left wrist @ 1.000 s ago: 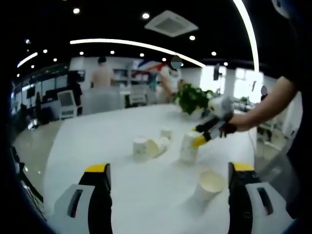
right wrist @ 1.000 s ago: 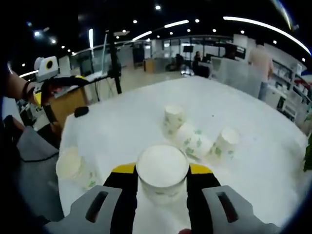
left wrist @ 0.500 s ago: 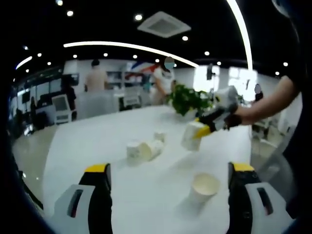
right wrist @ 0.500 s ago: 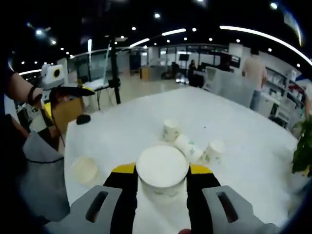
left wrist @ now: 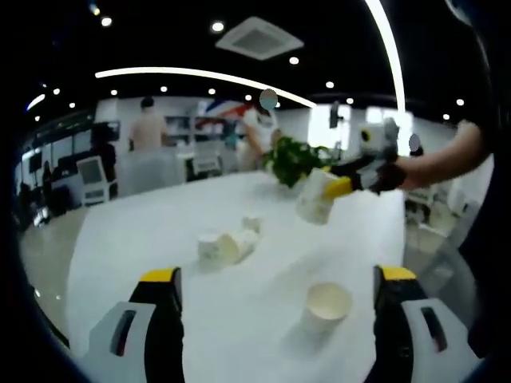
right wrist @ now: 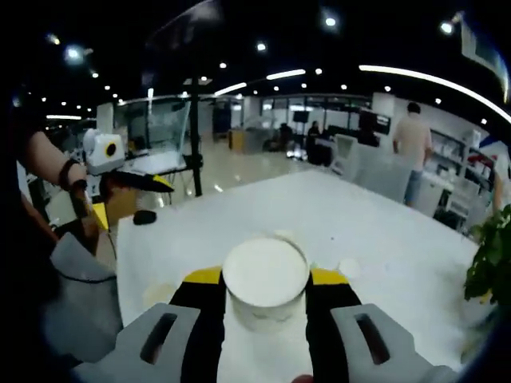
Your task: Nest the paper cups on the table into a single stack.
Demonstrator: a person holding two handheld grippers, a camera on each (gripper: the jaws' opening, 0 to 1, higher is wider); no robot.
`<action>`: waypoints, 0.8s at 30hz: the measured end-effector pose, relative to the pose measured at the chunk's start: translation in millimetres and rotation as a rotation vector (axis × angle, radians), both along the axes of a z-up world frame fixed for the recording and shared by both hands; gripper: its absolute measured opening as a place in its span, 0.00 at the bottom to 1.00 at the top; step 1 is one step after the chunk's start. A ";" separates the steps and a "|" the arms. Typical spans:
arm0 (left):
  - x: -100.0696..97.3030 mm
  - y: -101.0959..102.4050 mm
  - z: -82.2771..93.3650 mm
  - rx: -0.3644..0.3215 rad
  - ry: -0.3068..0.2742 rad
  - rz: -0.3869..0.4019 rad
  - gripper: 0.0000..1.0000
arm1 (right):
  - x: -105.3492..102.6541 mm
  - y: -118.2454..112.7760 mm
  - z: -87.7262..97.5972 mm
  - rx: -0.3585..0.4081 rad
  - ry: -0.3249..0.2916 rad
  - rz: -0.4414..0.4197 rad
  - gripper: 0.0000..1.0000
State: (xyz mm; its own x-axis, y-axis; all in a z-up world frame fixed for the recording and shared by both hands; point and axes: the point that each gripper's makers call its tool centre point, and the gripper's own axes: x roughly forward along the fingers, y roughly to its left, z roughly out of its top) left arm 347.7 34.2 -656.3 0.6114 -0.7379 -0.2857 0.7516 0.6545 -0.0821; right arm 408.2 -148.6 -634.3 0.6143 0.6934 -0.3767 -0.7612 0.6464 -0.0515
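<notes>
While one cup (right wrist: pixel 265 279) is gripped, four cups (left wrist: pixel 326 304) sit below.

A: What do the 2 grippers look like?
B: The left gripper (left wrist: pixel 276 319) and the right gripper (right wrist: pixel 266 319) have grey housings, black jaws and yellow tips.
A: And clothing?
B: A dark sleeve (left wrist: pixel 489 104).

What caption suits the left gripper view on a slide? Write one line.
Right hand-held gripper holds a paper cup above the white table; upright cup waits.
</notes>
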 end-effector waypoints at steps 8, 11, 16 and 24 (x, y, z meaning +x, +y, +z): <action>-4.7 -1.7 3.8 -0.014 0.007 -0.011 0.98 | -19.5 14.5 52.7 0.076 -0.094 0.042 0.35; -8.2 -1.8 -0.7 -0.001 0.019 -0.023 0.97 | -28.2 21.5 72.0 0.116 -0.124 0.058 0.35; -10.4 -1.4 -1.2 -0.007 0.024 -0.021 0.96 | -42.8 27.4 88.9 0.168 -0.143 0.066 0.35; -12.4 -2.0 4.2 -0.031 0.014 -0.019 0.95 | -54.1 28.7 73.8 0.177 -0.108 0.056 0.35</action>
State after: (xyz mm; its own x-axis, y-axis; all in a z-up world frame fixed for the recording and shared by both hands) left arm 335.3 32.2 -652.2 0.5933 -0.7581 -0.2707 0.7626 0.6370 -0.1125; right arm 354.1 -119.8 -560.5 0.6030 0.7772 -0.1798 -0.7925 0.6094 -0.0241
